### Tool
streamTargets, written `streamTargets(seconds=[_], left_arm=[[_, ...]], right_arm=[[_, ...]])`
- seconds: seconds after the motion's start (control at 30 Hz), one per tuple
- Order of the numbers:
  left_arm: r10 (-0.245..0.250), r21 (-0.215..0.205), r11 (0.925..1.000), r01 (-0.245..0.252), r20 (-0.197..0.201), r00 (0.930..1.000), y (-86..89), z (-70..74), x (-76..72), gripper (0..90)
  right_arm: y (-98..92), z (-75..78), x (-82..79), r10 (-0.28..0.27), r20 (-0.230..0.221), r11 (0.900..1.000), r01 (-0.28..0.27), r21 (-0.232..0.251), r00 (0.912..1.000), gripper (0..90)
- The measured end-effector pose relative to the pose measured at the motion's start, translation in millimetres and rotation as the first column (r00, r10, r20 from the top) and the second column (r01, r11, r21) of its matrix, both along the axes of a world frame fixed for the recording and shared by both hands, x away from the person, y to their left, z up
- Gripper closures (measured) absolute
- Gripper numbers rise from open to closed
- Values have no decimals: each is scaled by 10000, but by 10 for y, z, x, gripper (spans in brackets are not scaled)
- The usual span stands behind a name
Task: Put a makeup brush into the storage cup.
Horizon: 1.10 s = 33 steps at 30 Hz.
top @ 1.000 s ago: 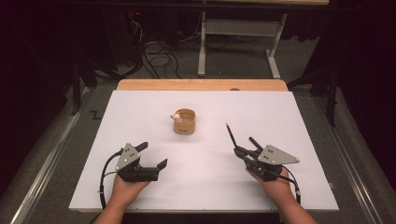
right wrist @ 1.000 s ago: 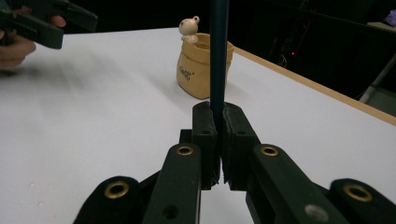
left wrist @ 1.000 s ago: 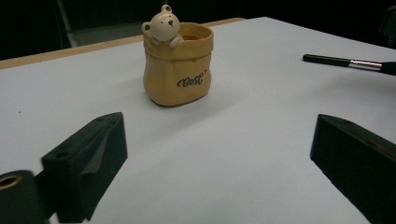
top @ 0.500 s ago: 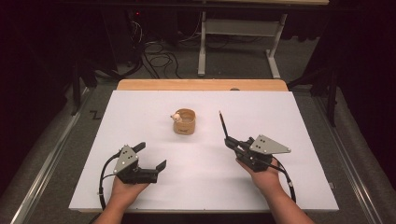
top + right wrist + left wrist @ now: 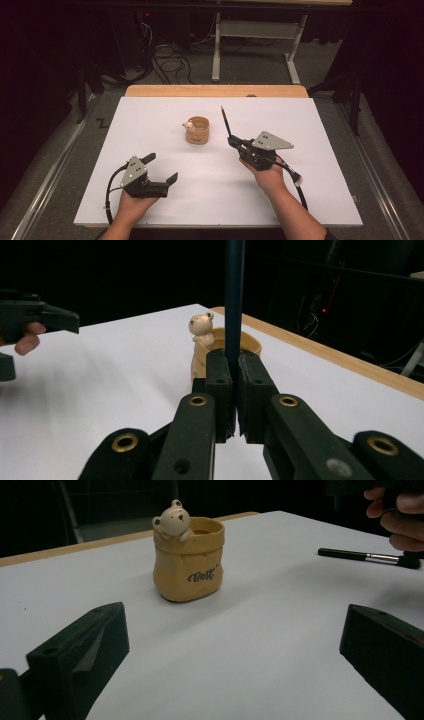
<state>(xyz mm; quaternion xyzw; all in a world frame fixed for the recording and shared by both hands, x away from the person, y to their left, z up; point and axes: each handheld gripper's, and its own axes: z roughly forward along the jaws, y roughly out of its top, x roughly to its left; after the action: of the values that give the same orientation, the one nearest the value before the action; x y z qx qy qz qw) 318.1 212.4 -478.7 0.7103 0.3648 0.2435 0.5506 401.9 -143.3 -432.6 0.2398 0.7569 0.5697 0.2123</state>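
A tan pouch-shaped cup (image 5: 198, 131) with a small bear figure on its rim stands upright in the middle of the white tabletop (image 5: 150, 115). My right gripper (image 5: 235, 142) is just right of the cup, shut on a slender dark brush (image 5: 226, 122) whose handle points away from me. In the right gripper view the brush (image 5: 233, 295) rises from the closed jaws, with the cup (image 5: 220, 347) directly behind. My left gripper (image 5: 161, 168) rests near the front left, open and holding nothing. Between its jaws the left gripper view shows the cup (image 5: 188, 560) and, at right, the brush (image 5: 367, 556).
A wooden strip (image 5: 215, 91) runs along the table's far edge. Beyond it are a dark floor with cables (image 5: 165, 55) and a metal desk frame (image 5: 260, 35). Each gripper trails a cable toward the front edge.
The right gripper, carrying the brush, has moved left and toward the cup, rising slightly. The left gripper and the cup have stayed where they were.
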Motion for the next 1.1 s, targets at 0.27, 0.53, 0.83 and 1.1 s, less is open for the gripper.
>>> streamTargets(seconds=[0.27, 0.53, 0.83, 1.1], left_arm=[[-25, -219, 9998, 25, -3, 10000, 9, 4, -4, 3], [-38, -351, 9994, 37, -23, 10000, 27, -1, -10, 3], [-25, -554, 9985, 25, -9, 10000, 71, 4, -22, 3], [-64, -626, 9980, 62, -36, 10000, 97, -3, -42, 3]], right_arm=[[200, 17, 200, 65, -64, 10000, -66, -74, 10000, 865], [417, 7, 422, 92, -80, 9998, -94, -179, 9999, 865], [626, -25, 593, 95, -287, 9997, -101, -236, 9995, 865], [771, -80, 698, 168, -361, 9997, -176, -195, 9992, 865]])
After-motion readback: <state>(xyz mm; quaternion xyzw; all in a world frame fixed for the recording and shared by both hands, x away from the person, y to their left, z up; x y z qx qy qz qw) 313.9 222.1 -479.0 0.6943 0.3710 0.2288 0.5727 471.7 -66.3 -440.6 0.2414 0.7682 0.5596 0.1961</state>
